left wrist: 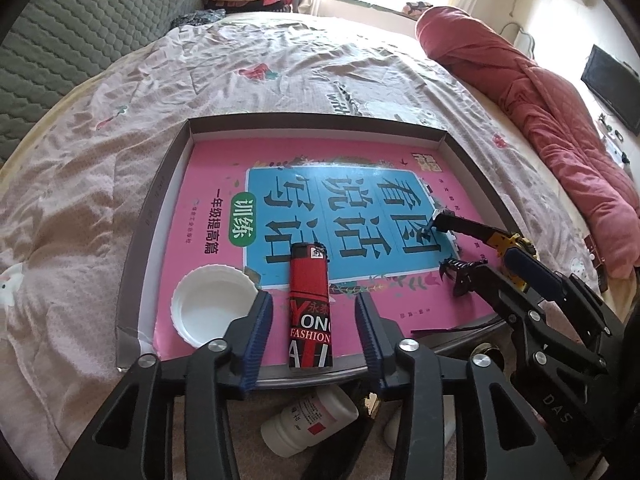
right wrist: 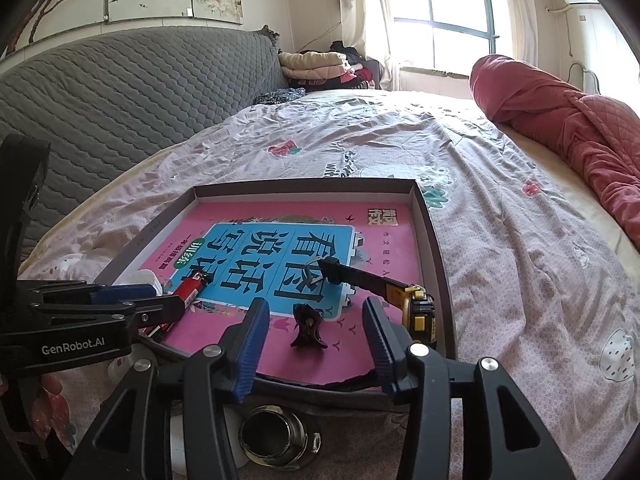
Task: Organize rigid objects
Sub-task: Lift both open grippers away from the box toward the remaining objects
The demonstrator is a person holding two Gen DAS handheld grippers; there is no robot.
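A shallow cardboard tray (left wrist: 160, 192) (right wrist: 434, 240) on the bed holds a pink book (left wrist: 224, 168) (right wrist: 384, 248). On the book lie a red lighter (left wrist: 309, 304) (right wrist: 191, 287), a white lid (left wrist: 208, 304), a black hair claw (left wrist: 460, 274) (right wrist: 308, 326) and a yellow tape measure (right wrist: 418, 312) (left wrist: 508, 242) with its tape pulled out. My left gripper (left wrist: 314, 320) is open, its fingers on either side of the lighter. My right gripper (right wrist: 312, 332) is open, its fingers on either side of the hair claw.
A white pill bottle (left wrist: 308, 420) and a round metal ring (right wrist: 276, 436) lie on the bedspread in front of the tray. A rolled red quilt (left wrist: 540, 100) (right wrist: 560, 120) lies along the right. A grey padded headboard (right wrist: 120, 92) is at the left.
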